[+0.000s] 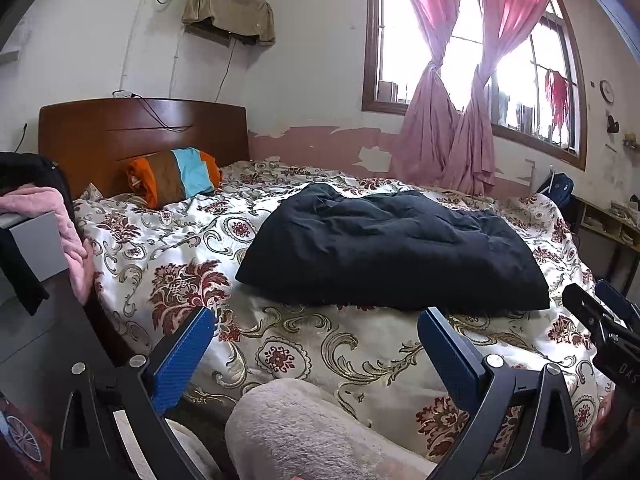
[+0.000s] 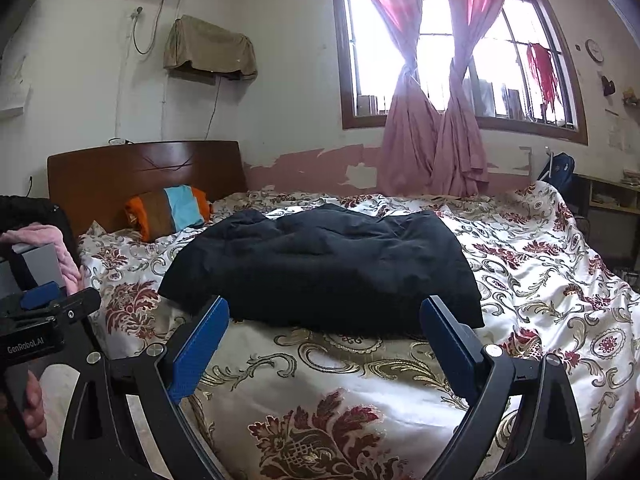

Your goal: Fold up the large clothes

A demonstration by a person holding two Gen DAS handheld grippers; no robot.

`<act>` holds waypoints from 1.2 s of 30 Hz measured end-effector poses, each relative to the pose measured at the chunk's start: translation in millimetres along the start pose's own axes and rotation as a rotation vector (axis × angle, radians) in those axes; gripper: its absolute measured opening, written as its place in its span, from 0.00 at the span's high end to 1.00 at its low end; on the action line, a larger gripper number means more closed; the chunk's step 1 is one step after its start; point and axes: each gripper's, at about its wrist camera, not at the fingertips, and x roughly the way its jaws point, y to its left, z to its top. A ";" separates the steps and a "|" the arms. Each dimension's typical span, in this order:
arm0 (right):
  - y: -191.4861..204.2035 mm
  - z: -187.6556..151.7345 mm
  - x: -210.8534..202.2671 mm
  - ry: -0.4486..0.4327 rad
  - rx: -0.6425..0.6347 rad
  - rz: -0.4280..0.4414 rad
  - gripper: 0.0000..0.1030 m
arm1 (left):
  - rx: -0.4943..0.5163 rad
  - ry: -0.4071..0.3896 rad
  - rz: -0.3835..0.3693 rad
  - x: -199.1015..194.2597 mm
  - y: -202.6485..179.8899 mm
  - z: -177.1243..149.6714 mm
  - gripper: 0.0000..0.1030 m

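While the dark garment (image 1: 392,248) lies folded in a thick bundle on the floral bedspread (image 1: 168,240), both grippers hover short of it. The left gripper (image 1: 316,320) and right gripper (image 2: 324,312) are spread wide, gripping nothing, blue pads (image 2: 200,344) touching no cloth.

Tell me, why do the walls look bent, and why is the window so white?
Left wrist view: the fisheye lens bows the window frame, and daylight washes the panes out. Right wrist view: same curving, same glare behind the pink curtains, while the dark garment shows hardly any detail.
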 end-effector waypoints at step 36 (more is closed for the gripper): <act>0.3 1.4 -2.9 0.002 0.002 0.000 0.09 | 0.022 -0.014 0.005 -3.5 -5.7 1.7 0.01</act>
